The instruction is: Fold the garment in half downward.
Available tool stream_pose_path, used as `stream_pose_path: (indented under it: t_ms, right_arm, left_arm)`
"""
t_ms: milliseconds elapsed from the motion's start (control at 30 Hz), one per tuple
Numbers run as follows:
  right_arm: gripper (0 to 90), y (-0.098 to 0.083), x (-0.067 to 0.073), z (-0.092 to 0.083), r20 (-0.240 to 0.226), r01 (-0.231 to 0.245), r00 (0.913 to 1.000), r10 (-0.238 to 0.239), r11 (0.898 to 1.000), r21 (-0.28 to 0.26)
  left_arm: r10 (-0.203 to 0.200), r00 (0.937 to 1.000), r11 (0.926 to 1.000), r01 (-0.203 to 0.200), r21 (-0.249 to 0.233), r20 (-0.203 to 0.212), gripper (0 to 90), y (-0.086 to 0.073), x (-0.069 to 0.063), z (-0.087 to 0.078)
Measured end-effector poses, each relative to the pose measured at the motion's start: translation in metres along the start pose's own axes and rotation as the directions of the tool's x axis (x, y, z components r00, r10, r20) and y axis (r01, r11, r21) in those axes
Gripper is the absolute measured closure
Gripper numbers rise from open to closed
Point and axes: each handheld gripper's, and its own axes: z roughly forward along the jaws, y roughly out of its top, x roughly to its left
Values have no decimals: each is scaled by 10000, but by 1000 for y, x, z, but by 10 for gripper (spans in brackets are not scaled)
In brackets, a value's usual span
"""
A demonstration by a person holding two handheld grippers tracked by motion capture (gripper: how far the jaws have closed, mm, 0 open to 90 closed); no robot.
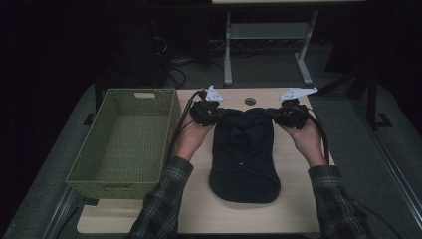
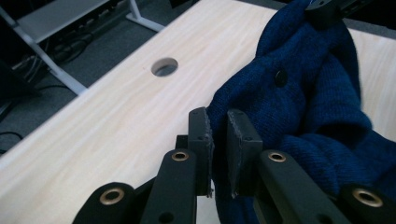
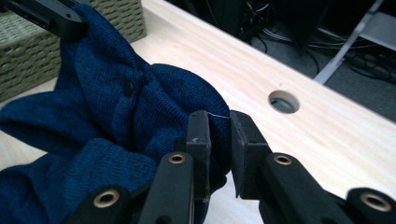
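A dark blue knitted garment (image 1: 244, 154) with a small dark button (image 2: 280, 77) lies on the light wooden table (image 1: 293, 209), its far end lifted. My left gripper (image 1: 206, 112) is shut on the garment's far left corner, and the knit (image 2: 299, 112) is pinched between its pads. My right gripper (image 1: 291, 113) is shut on the far right corner, with a fold of the knit (image 3: 140, 107) caught between its jaws. Each gripper view shows the other gripper's jaw at the top, holding the opposite corner.
A green woven basket (image 1: 124, 142) stands at the table's left side. A round cable hole (image 1: 250, 101) sits near the far edge between the grippers. Desk legs and cables stand on the dark floor beyond the table.
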Motion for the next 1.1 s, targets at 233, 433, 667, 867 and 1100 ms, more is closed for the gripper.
stream_pose_path:
  t_ms: [233,433,667,867,1100]
  right_arm:
    - [787,-17,15,-3,-55,355,9994,-354,9994,61]
    - [787,-5,19,-8,222,647,9977,-642,9976,-237]
    - [787,27,9,-20,536,680,9966,-633,9935,-912]
    - [786,17,17,-29,353,683,9973,-646,9910,-1152]
    - [784,-21,40,-28,169,895,9959,-883,9923,-854]
  left_arm:
    - [139,9999,9999,-139,-10,62,813,-16,-14,-4]
    - [64,9998,9995,-70,-309,-182,815,-5,-4,-11]
    - [239,9982,9951,-290,-941,-557,814,27,7,-32]
    - [298,9991,9951,-324,-937,-287,814,10,-8,-35]
    - [281,9996,9973,-275,-677,85,814,-21,-32,-33]
